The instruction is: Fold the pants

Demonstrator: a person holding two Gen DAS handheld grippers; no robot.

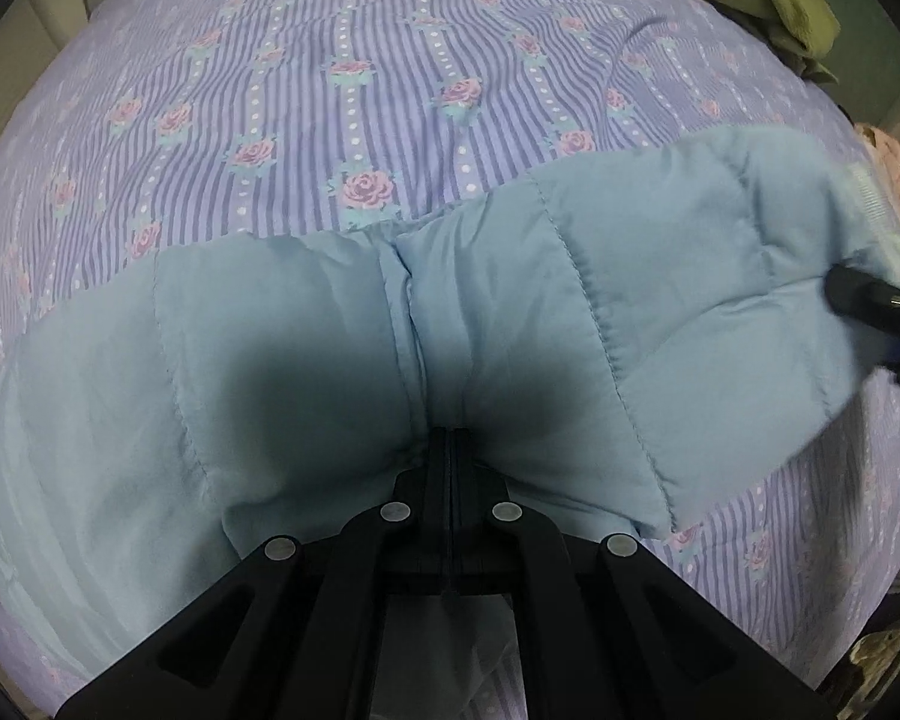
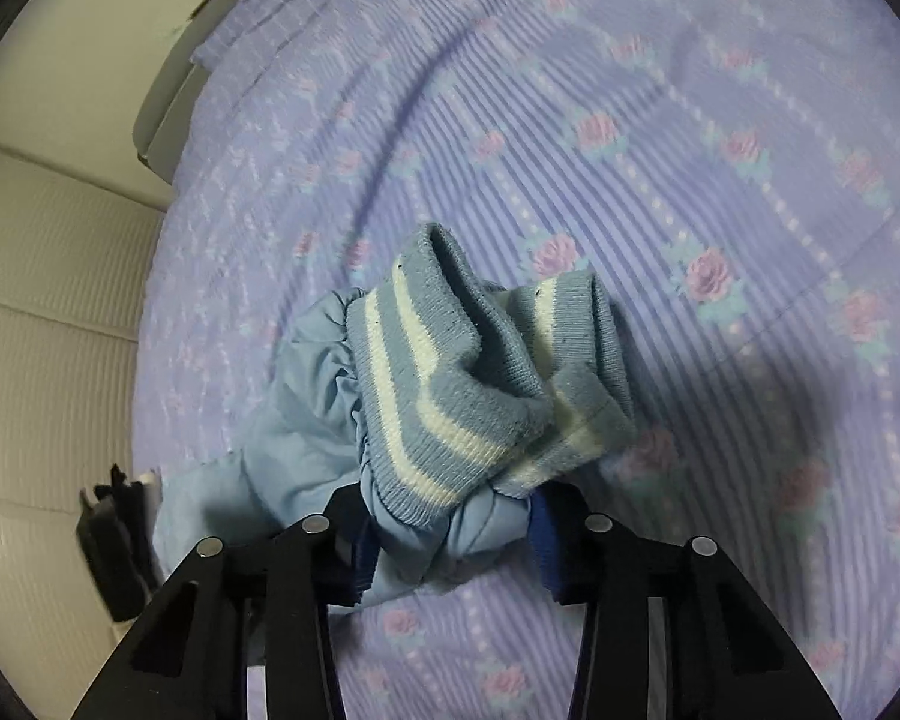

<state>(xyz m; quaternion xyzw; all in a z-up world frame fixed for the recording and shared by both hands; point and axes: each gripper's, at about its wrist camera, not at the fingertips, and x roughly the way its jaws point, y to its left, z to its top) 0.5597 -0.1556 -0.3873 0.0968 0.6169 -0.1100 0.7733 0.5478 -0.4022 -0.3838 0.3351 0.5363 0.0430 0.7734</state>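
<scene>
Left gripper (image 1: 452, 450) pinched on quilted pale-blue pants (image 1: 306, 324) | right gripper (image 2: 450, 525) clamps striped cuffs (image 2: 468, 372) (bunched) ahead

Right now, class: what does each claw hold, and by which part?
Both hold the light blue pants: the right claw pinches the bunched legs just behind the striped cuffs; the left claw is shut on the middle seam.

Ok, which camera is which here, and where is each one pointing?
Left wrist: sits on the left gripper, facing along its shut fingers over the light blue pants on the floral bedsheet; the right gripper shows at the right edge.
Right wrist: sits on the right gripper, looking down at the striped cuffs bunched between its fingers.
Shared: pants, bedsheet.
</scene>
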